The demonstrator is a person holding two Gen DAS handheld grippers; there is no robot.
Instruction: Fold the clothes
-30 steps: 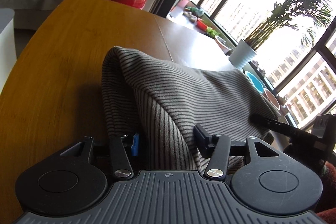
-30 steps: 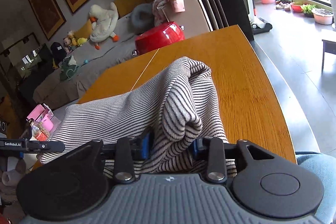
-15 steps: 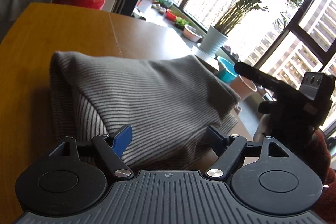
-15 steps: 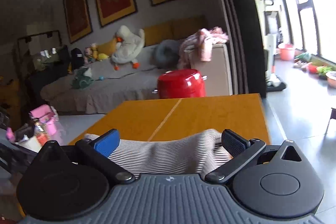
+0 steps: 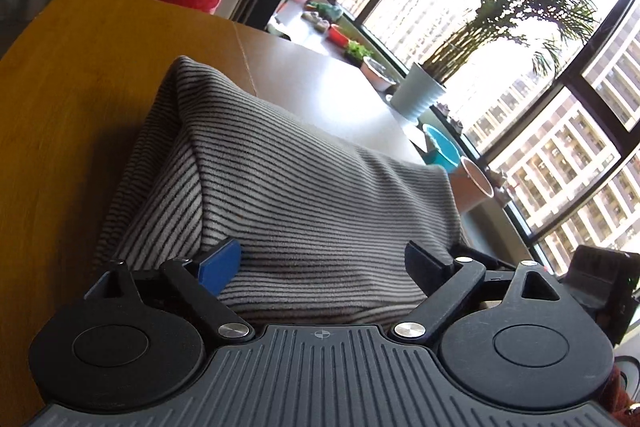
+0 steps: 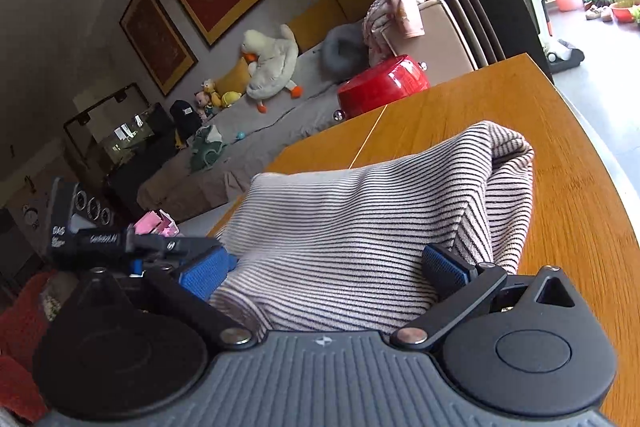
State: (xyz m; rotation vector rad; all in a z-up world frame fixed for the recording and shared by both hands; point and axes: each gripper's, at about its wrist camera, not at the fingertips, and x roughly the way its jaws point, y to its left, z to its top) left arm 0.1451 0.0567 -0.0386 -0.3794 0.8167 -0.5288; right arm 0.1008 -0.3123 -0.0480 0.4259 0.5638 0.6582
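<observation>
Striped grey-and-black garment [image 5: 304, 195], folded into a bulky mound, lay on the wooden table [image 5: 60, 99] just ahead of both tools; left gripper [image 5: 320, 259] stood with jaws spread wide, having just been opening, cloth between them but not pinched; right gripper [image 6: 332, 267] likewise stood wide apart, having just been opening, the garment's near edge loose between its blue pads [image 6: 444, 263]; red pot [image 6: 382, 83] beyond the table's far edge; potted plant [image 5: 420, 95] by the window.
</observation>
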